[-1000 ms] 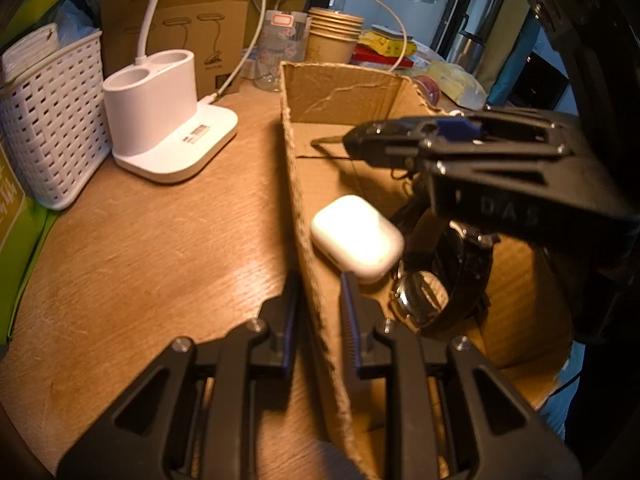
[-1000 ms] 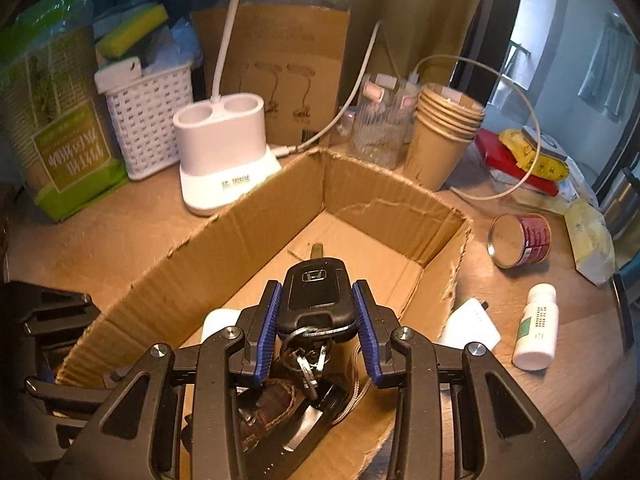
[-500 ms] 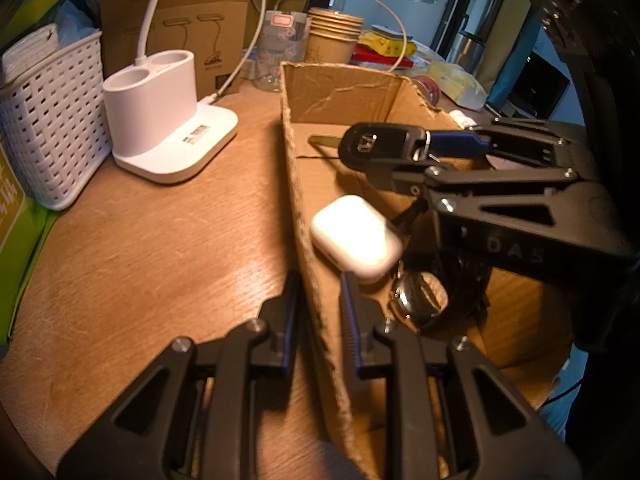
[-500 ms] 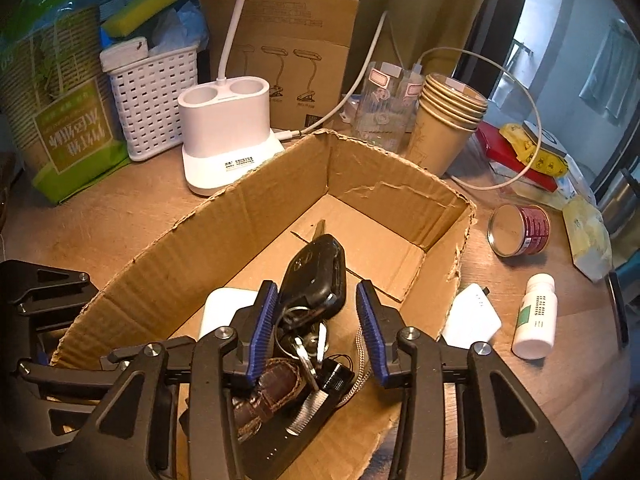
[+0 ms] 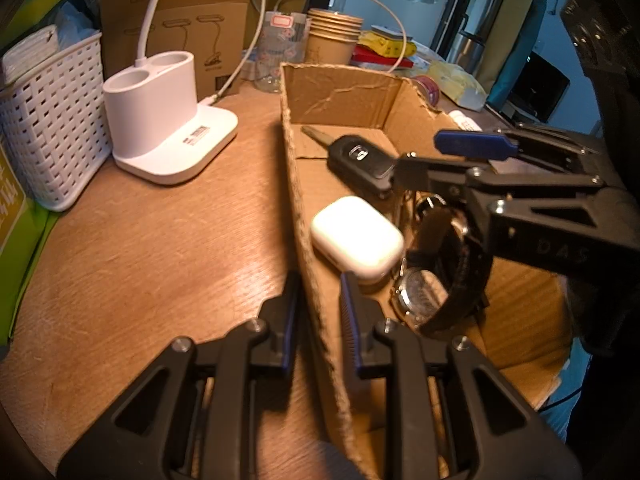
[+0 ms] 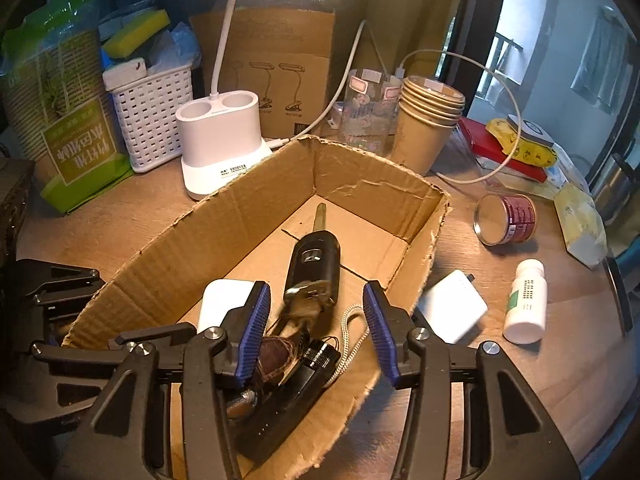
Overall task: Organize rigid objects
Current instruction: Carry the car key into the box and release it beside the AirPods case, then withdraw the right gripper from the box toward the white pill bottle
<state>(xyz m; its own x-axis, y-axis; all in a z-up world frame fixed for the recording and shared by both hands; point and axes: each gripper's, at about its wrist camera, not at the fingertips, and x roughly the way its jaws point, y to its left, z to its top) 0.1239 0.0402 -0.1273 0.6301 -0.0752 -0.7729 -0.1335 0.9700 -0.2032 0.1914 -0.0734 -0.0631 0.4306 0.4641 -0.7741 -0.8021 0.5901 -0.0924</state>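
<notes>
Left tongs [image 5: 316, 304]: I had them pinched on the near wall of the cardboard box [image 5: 298, 184], one finger outside, one inside.
Right tongs [image 6: 316, 320]: mine were spread over the box, their jaws having just been opening; nothing was pressed between the blue pads [image 6: 256, 320].
Car key [image 6: 314, 266]: it lay free on the box floor, blade pointing at the far wall, its ring end between my right fingers without touching them.
White case [image 5: 356, 238]: inside the box, just beside the wall I was pinching.
Watch [image 5: 436, 280]: inside the box, next to the white case.
Left on the bench [image 5: 160, 248]: white charger [image 6: 452, 306], white pill bottle [image 6: 526, 302] and a red tin [image 6: 506, 224] on its side, all outside the box on its right.
</notes>
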